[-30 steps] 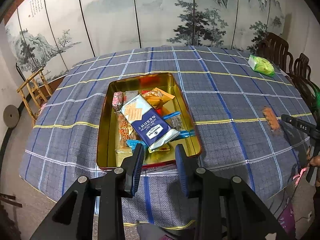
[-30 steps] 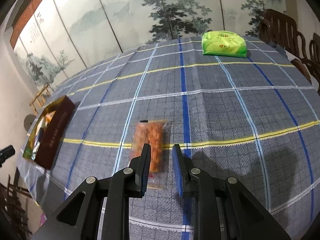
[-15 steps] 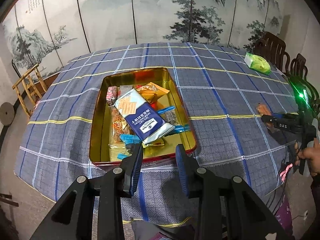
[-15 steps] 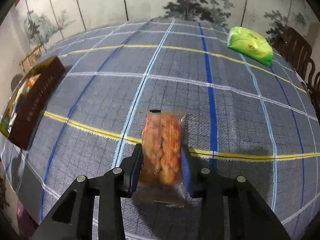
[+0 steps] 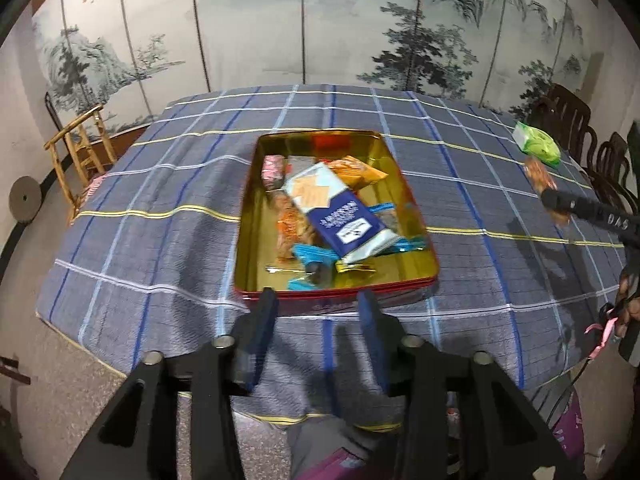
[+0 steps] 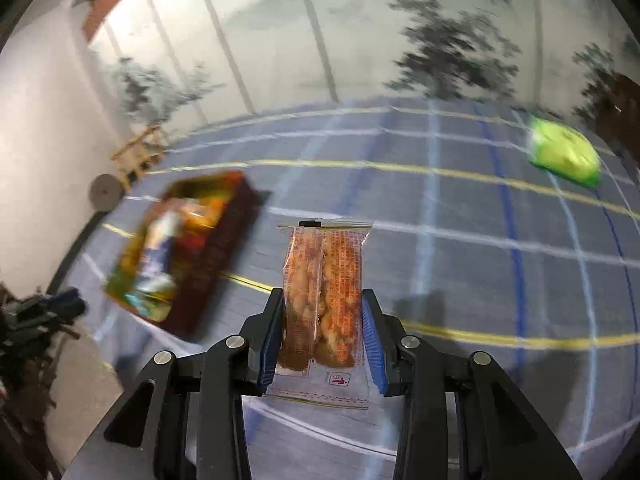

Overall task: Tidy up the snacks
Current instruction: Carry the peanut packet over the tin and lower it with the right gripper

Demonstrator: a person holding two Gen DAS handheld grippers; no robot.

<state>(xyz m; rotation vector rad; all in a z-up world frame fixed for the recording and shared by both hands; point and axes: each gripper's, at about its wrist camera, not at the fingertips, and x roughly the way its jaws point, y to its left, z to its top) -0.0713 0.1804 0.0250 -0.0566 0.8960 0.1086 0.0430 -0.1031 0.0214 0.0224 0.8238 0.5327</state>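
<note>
A gold tin [image 5: 416, 240] with red sides sits mid-table and holds several snacks, a blue cracker pack [image 5: 340, 216] on top. My left gripper [image 5: 316, 320] is open and empty, just in front of the tin's near edge. My right gripper [image 6: 323, 322] is shut on an orange snack packet [image 6: 324, 280] and holds it above the table; the packet shows at the right of the left wrist view [image 5: 538, 174]. The tin [image 6: 224, 248] lies blurred to the left of the right gripper. A green snack bag [image 6: 564, 156] lies at the far right [image 5: 536, 146].
A blue plaid cloth [image 5: 160, 184] covers the table. Dark wooden chairs [image 5: 572, 120] stand at the right edge, a bamboo chair [image 5: 80, 152] at the left. A painted folding screen [image 5: 320, 20] stands behind.
My right gripper closed on the orange packet, lifted it off the cloth and swung left toward the tin. My left gripper has drawn back slightly from the tin.
</note>
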